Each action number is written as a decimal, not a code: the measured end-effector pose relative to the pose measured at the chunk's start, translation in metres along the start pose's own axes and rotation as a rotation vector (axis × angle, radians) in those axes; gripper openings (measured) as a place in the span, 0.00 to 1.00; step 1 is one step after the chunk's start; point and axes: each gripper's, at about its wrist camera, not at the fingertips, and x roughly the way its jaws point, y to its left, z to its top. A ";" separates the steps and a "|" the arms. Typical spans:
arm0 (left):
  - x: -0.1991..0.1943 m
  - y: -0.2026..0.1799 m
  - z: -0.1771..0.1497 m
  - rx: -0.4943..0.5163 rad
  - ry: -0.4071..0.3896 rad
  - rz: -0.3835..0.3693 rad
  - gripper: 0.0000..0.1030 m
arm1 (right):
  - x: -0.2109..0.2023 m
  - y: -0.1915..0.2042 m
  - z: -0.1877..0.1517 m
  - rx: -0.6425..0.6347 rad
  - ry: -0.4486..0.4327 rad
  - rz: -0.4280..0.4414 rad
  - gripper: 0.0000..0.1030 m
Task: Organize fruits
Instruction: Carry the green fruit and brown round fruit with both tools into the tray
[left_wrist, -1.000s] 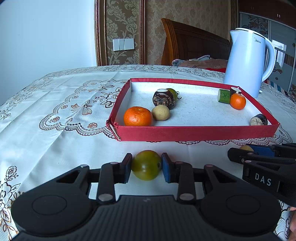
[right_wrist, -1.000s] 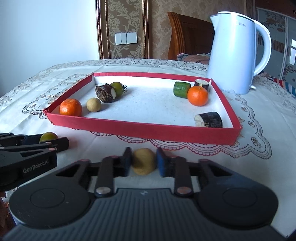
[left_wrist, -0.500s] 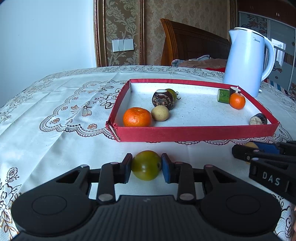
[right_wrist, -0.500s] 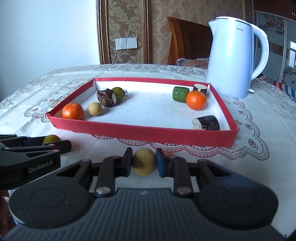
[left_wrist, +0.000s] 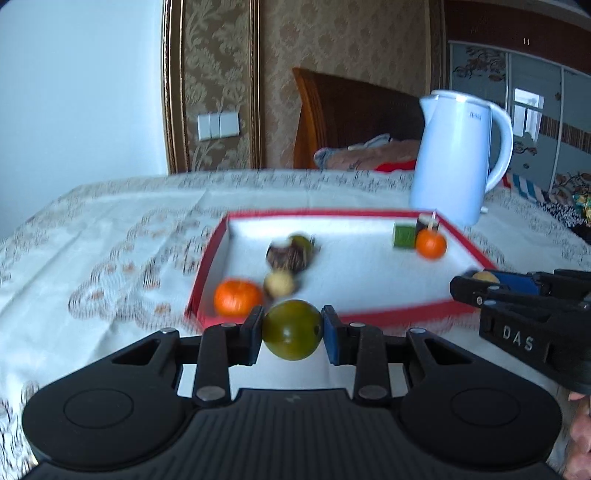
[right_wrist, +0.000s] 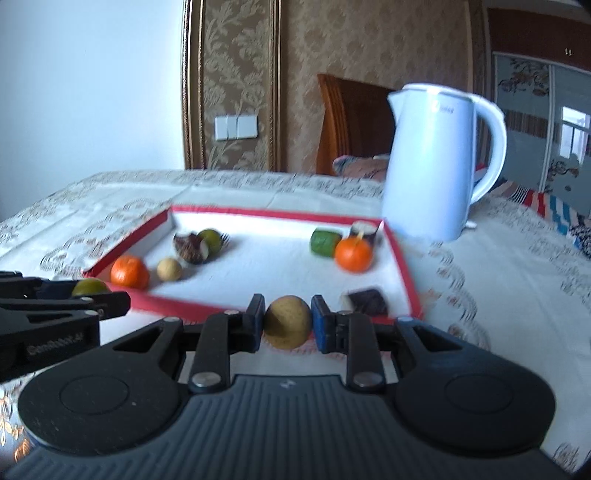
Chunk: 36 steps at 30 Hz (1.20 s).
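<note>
Left gripper (left_wrist: 291, 329): jaws clenched on a green fruit (left_wrist: 291, 329), held clear of the surface (left_wrist: 110, 229). Right gripper (right_wrist: 287, 322): jaws clenched on a tan fruit (right_wrist: 287, 322), likewise off the cloth. Directly beyond both jaws lies the red tray (right_wrist: 406, 273), its near wall between the held fruits and the tray floor. Inside are two oranges, a small tan fruit, dark pieces and a green piece. A white kettle (right_wrist: 432, 166) stands behind the tray's far right corner.

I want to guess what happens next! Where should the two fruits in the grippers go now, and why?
Probably forward over the red tray. The left gripper clamps a green fruit, the right gripper a tan fruit, both just short of the tray's near wall, where similar fruits already lie.
</note>
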 end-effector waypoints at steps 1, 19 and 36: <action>0.003 -0.002 0.005 0.002 -0.006 -0.001 0.31 | 0.001 -0.002 0.004 0.001 -0.007 -0.006 0.25; 0.091 -0.024 0.030 0.017 0.039 0.028 0.31 | 0.083 -0.019 0.030 0.050 0.041 -0.074 0.25; 0.115 -0.019 0.032 0.003 0.055 0.055 0.31 | 0.138 -0.018 0.028 0.081 0.122 -0.065 0.25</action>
